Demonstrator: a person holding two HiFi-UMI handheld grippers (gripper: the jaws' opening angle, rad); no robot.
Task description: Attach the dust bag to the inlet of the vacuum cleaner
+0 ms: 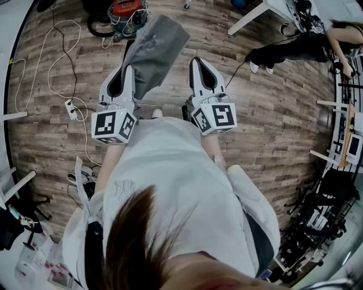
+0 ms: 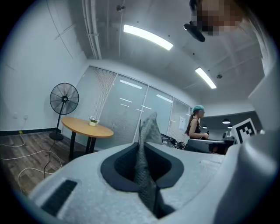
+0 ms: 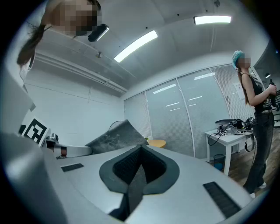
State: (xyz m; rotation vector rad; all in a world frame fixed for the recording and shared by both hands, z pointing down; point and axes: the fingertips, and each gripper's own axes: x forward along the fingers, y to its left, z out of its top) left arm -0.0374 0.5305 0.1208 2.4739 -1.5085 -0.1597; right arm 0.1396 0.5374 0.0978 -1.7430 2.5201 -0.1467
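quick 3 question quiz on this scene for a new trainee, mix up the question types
1. True or false: the left tool is shut on the grey dust bag.
2. The right tool is: A open and empty; B shut and empty; C shut on the bag.
3. Fill in: the vacuum cleaner stands on the ___ floor.
Key: 1 true; 2 B; 3 wooden.

The dust bag is matt grey woven cloth; the floor is grained wood planks.
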